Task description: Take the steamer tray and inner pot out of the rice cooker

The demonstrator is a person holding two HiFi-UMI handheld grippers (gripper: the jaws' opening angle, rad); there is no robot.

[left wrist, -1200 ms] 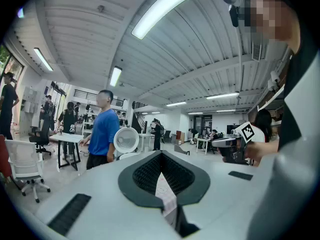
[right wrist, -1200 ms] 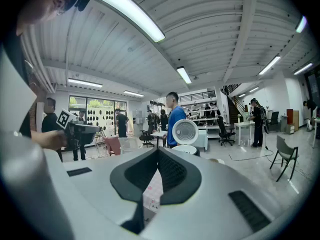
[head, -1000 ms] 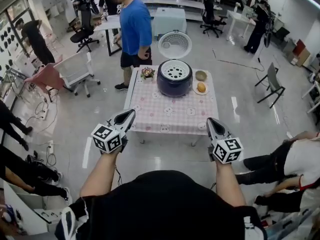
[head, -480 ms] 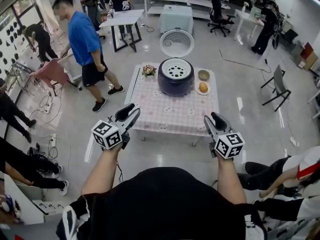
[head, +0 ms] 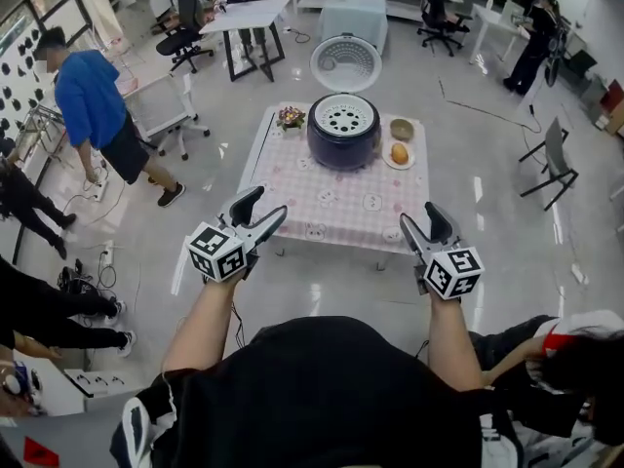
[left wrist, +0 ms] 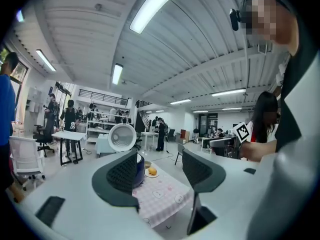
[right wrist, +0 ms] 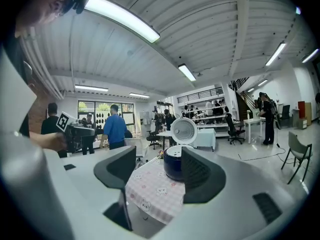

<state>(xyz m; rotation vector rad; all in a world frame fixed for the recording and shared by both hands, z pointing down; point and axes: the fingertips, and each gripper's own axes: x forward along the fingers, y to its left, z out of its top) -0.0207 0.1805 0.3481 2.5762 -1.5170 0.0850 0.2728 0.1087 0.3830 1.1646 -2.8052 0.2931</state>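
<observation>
Nearer the table [head: 331, 213], left gripper [head: 265, 205] and right gripper [head: 419, 217] jaws just opened, empty.

A table [head: 331, 203] under a pink checked cloth carries flowers [head: 291, 117] at its far left corner, with a bowl [head: 402, 129] and a plate [head: 409, 161] holding a bun [head: 399, 152] far right. A person in blue [head: 93, 100] stands left, near a white chair [head: 156, 110].

Bright, even light from long ceiling lamps [left wrist: 155, 6]; pale glare streaks the glossy floor [head: 478, 191]. Shadows soft. Both gripper views curve strongly into dark corners.
</observation>
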